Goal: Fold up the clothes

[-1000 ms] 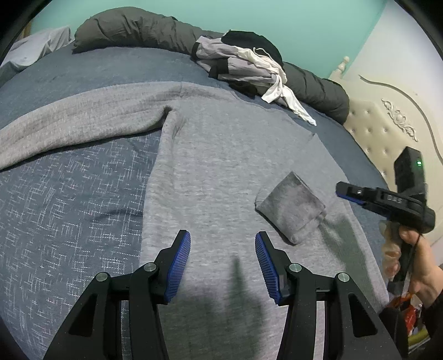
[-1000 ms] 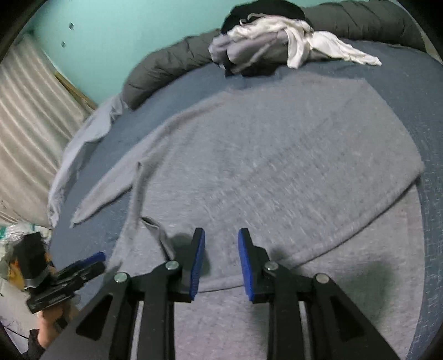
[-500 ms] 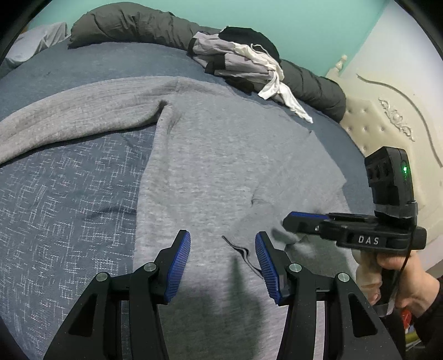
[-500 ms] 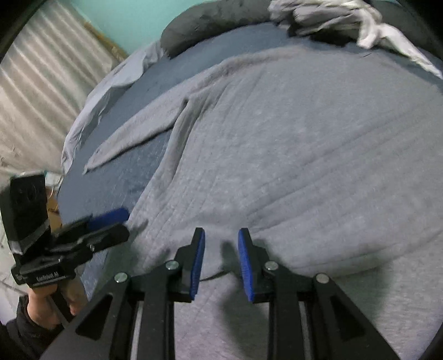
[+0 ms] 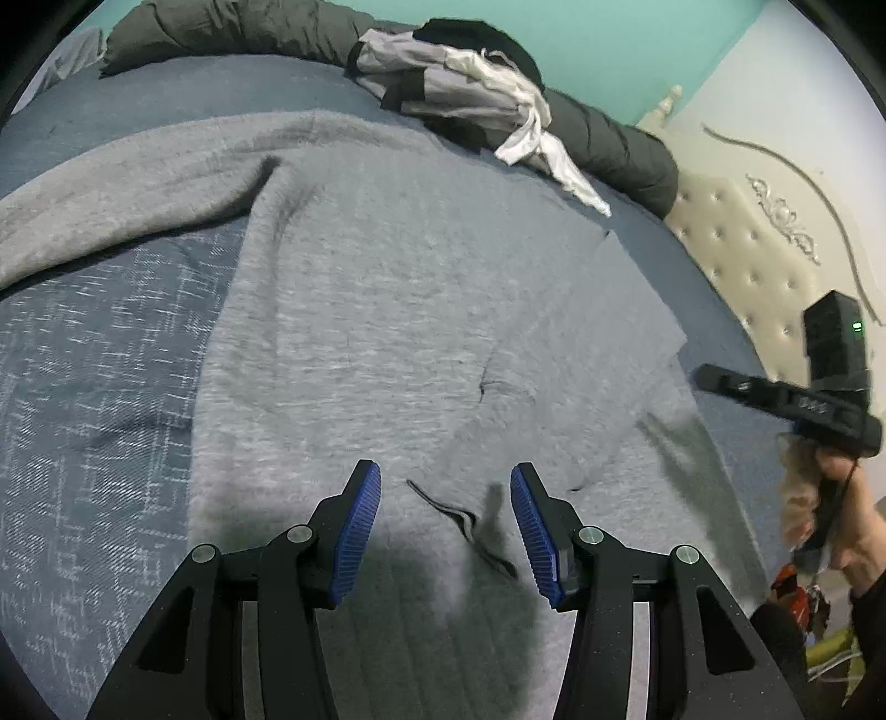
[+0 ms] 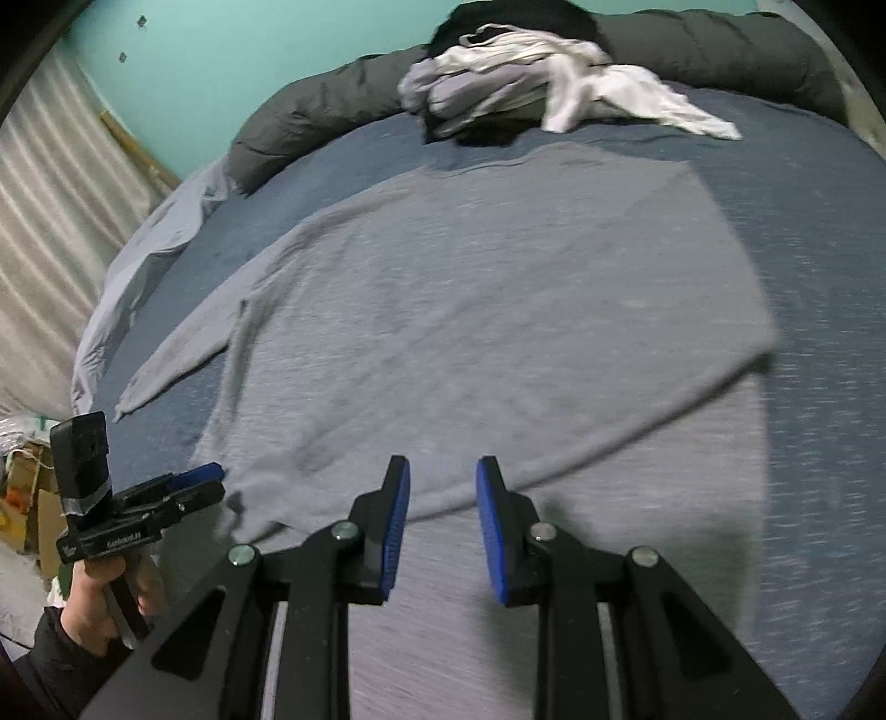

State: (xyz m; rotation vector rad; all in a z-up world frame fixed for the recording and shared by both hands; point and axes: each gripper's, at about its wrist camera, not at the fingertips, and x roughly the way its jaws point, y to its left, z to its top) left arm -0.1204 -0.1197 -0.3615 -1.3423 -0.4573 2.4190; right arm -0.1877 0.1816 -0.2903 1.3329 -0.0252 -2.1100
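Note:
A grey sweater (image 5: 387, 332) lies spread on the blue bed sheet (image 5: 99, 387), one sleeve (image 5: 111, 183) stretched out to the left. My left gripper (image 5: 446, 526) hovers open just above the sweater, and a dark-edged cuff (image 5: 470, 520) lies in the gap between its blue pads without touching them. At the right edge a hand holds my right gripper (image 5: 706, 375) off the sweater's side. In the right wrist view the right gripper (image 6: 443, 520) stands narrowly open with nothing in it, just short of a curved fold edge of the sweater (image 6: 498, 332). The left gripper (image 6: 213, 473) shows at lower left.
A pile of grey, black and white clothes (image 5: 459, 83) rests against a dark rolled duvet (image 5: 221, 27) at the far side. A tufted cream headboard (image 5: 747, 266) stands on the right. A striped curtain (image 6: 50, 232) and boxes (image 6: 22, 498) lie past the bed's left edge.
The cuff, earlier folded at the sweater's right side, now lies between the left gripper's fingers. The right gripper swung in beside the left one, then drew back right. The left gripper sank closer.

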